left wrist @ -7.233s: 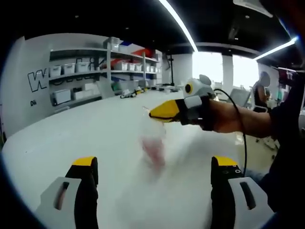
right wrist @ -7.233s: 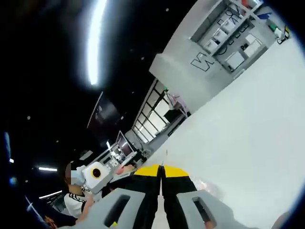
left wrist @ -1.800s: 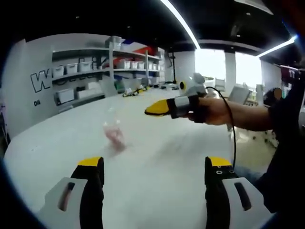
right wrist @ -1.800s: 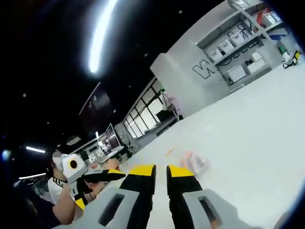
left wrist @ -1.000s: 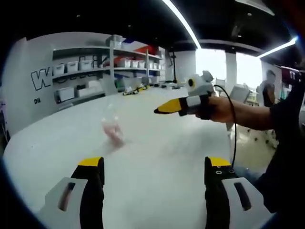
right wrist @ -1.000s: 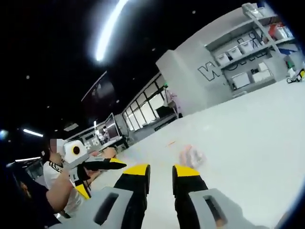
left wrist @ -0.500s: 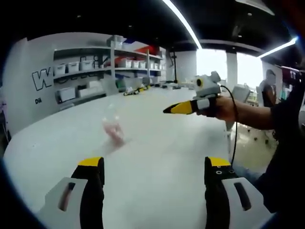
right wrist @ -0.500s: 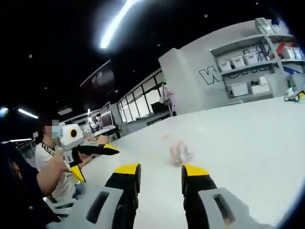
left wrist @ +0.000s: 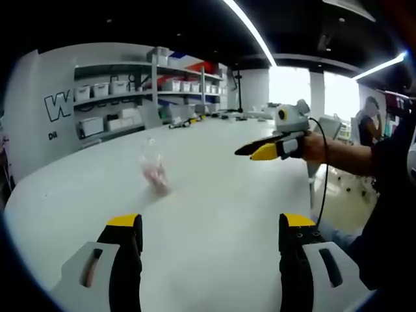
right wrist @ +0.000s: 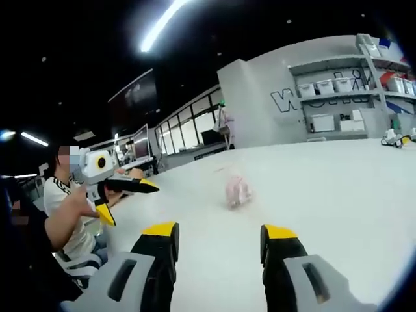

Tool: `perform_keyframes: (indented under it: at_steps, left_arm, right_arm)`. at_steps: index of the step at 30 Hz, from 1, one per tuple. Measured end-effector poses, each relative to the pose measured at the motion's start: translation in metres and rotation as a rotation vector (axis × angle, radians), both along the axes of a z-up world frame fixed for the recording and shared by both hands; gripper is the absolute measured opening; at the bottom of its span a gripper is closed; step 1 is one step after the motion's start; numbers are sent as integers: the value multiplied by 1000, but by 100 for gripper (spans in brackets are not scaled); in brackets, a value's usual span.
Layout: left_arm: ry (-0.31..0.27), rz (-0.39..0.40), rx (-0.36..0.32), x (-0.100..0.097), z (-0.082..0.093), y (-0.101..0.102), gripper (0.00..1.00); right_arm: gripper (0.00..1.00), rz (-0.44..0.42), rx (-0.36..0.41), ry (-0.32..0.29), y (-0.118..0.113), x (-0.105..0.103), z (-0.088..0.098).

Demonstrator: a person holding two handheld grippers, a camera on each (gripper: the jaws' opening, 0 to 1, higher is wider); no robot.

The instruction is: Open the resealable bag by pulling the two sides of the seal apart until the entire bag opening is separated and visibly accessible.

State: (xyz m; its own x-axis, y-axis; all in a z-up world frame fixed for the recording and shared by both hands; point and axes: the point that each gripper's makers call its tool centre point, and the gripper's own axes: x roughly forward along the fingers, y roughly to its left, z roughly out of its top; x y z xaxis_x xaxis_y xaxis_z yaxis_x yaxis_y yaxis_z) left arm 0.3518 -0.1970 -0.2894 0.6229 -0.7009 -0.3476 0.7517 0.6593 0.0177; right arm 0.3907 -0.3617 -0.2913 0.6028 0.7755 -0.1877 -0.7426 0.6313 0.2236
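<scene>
Bag [left wrist: 155, 174] lay on desk [left wrist: 214, 214] mid-frame, apart from both grippers; left gripper [left wrist: 205, 224] and right gripper [right wrist: 219, 235] jaws stood wide, empty.

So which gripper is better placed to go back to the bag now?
Probably the left gripper: it is open and the bag lies on the table just ahead. The right gripper, also open, hangs raised off to one side.

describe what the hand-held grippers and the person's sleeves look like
Each hand-held gripper has two black jaws with yellow tips on grey bodies with slotted sides, as on the left hand-held gripper and the right hand-held gripper. In the left gripper view the right one carries a grey housing, and a black cable hangs from it. The person's sleeve is dark.
</scene>
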Motion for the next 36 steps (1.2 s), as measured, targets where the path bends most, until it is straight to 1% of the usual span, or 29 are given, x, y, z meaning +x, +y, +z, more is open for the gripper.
perform_keyframes:
  at_steps: [3,6,10,15,20,24,28,32,36]
  left_arm:
    - [1,-1,-1,-1,0,0,85]
    - [3,1,0,-2,0,1,85]
    - [3,3,-4,-3,-1,1,86]
    - [9,5,-4,-5,-2,2,86]
    - [10,6,-8,-7,-3,2,86]
    - [12,11,-17,-10,-4,4,89]
    - [14,18,-17,-13,-6,5,90]
    - [21,25,-19,-16,-9,7,90]
    - [27,30,-14,-21,-11,8,90]
  right_arm:
    - [56,3,-36,-3,-2,-4,-5]
    - [59,5,-58,-15,-2,-7,-5]
    - [64,6,-70,-30,-3,-11,-4]
    - [68,20,-95,-29,-2,-17,-9]
    - [83,22,-131,-44,-3,-23,-16]
    - [99,11,-140,-64,-6,-26,-14]
    - [99,9,-143,-73,-9,-28,-12]
    - [99,30,-159,-81,-3,-34,-15]
    - [99,39,-147,-75,-1,-36,-16]
